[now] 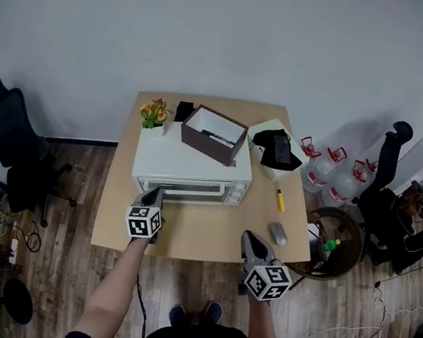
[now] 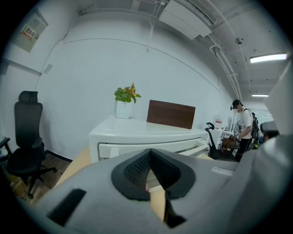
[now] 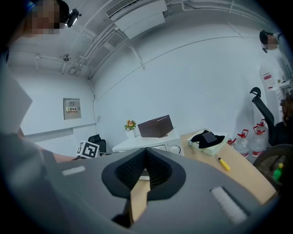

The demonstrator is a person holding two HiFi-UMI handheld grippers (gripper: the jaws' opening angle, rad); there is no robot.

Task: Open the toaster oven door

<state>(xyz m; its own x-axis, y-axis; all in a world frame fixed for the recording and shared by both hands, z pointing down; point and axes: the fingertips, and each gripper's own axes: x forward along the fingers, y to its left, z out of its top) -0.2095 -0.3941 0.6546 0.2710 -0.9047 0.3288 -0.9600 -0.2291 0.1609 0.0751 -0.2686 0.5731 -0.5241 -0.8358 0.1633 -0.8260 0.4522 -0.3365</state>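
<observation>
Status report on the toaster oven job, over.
Left gripper shut, empty, close to the toaster oven door. Right gripper shut, empty, by the table front edge. Door closed; nothing lying in front of it.

The left hand-held gripper [image 1: 156,190] covers the left end of the toaster oven [image 1: 192,170]'s door. Behind the toaster oven, a small dark thing [image 1: 184,111] is too small to tell.

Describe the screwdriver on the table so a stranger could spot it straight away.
Find the wooden table with the white toaster oven. On the bare wood right of it lies the screwdriver; its yellow handle sets it apart from the grey mouse nearby.
</observation>
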